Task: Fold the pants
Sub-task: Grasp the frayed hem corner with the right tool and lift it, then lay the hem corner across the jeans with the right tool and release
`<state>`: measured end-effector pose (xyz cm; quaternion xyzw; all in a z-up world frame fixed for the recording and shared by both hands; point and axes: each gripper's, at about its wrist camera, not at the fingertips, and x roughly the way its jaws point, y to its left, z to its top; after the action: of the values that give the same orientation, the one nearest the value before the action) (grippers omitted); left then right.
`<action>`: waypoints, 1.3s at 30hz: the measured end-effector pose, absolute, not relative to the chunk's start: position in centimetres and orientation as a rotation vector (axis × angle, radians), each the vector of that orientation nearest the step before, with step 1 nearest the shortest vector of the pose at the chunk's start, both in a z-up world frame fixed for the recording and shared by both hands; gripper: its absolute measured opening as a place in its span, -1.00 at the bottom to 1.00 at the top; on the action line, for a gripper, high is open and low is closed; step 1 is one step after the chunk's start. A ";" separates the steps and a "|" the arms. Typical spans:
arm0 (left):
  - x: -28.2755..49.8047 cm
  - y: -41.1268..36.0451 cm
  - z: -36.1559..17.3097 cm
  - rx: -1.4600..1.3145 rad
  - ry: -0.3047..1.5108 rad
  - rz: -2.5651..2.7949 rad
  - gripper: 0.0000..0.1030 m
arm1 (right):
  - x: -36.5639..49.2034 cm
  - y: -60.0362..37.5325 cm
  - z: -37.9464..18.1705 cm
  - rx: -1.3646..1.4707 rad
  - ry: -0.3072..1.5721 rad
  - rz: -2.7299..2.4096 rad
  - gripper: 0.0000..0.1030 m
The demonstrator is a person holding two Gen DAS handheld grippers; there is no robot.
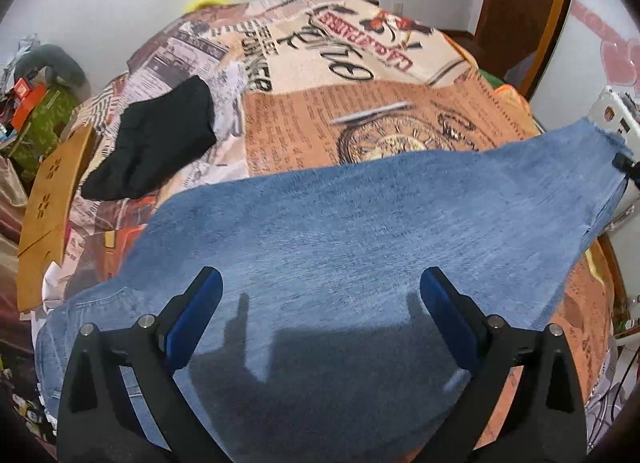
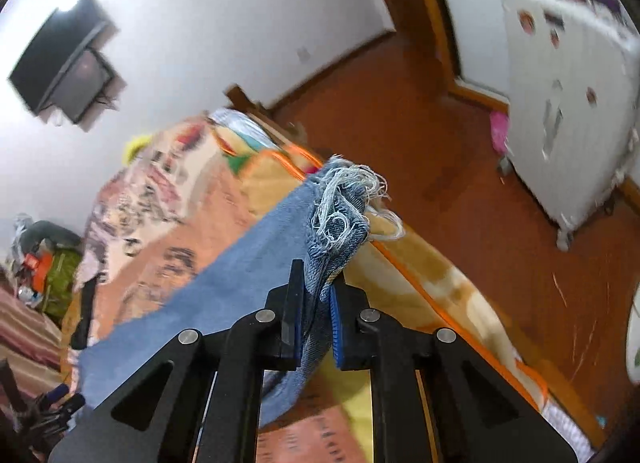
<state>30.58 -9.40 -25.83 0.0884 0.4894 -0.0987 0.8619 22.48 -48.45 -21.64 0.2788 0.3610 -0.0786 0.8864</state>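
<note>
Blue denim pants (image 1: 340, 247) lie across a bed with a newspaper-print blanket (image 1: 360, 63). My left gripper (image 1: 320, 291) is open and empty, its blue-padded fingers spread just above the denim near the waist end. My right gripper (image 2: 316, 283) is shut on the frayed hem of a pant leg (image 2: 340, 219) and holds it lifted above the bed. The leg stretches from it down to the left. The right gripper also shows at the right edge of the left wrist view (image 1: 622, 161), holding the leg end.
A black garment (image 1: 156, 143) lies on the bed at the far left. A wooden board (image 1: 48, 203) leans at the bed's left side. Clutter (image 1: 28, 95) sits beyond it. In the right wrist view there is a wooden floor (image 2: 460, 143), a white cabinet (image 2: 568, 95) and a wall-mounted TV (image 2: 68, 71).
</note>
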 end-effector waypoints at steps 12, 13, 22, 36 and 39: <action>27.0 -4.2 -21.8 0.102 0.920 -0.186 0.94 | 22.5 -40.0 -13.1 0.450 0.614 0.062 -0.82; 26.7 -3.6 -21.6 0.093 0.913 -0.184 0.94 | 22.6 -39.4 -12.8 0.441 0.610 0.076 -0.82; 24.8 1.4 -21.6 0.006 0.895 -0.149 0.94 | 24.6 -30.9 -12.3 0.340 0.652 0.264 -0.81; 23.8 5.5 -24.1 -0.094 0.930 -0.090 0.94 | 26.1 -16.9 -22.4 0.152 1.001 0.505 -0.78; 23.8 5.4 -24.1 -0.090 0.931 -0.085 0.94 | 26.3 -15.8 -24.6 0.128 1.070 0.504 -0.72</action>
<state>23.81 5.43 -24.15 -0.0434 0.4487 -0.0412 0.8917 26.27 -15.83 -24.59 0.0603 0.5041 0.2372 0.8282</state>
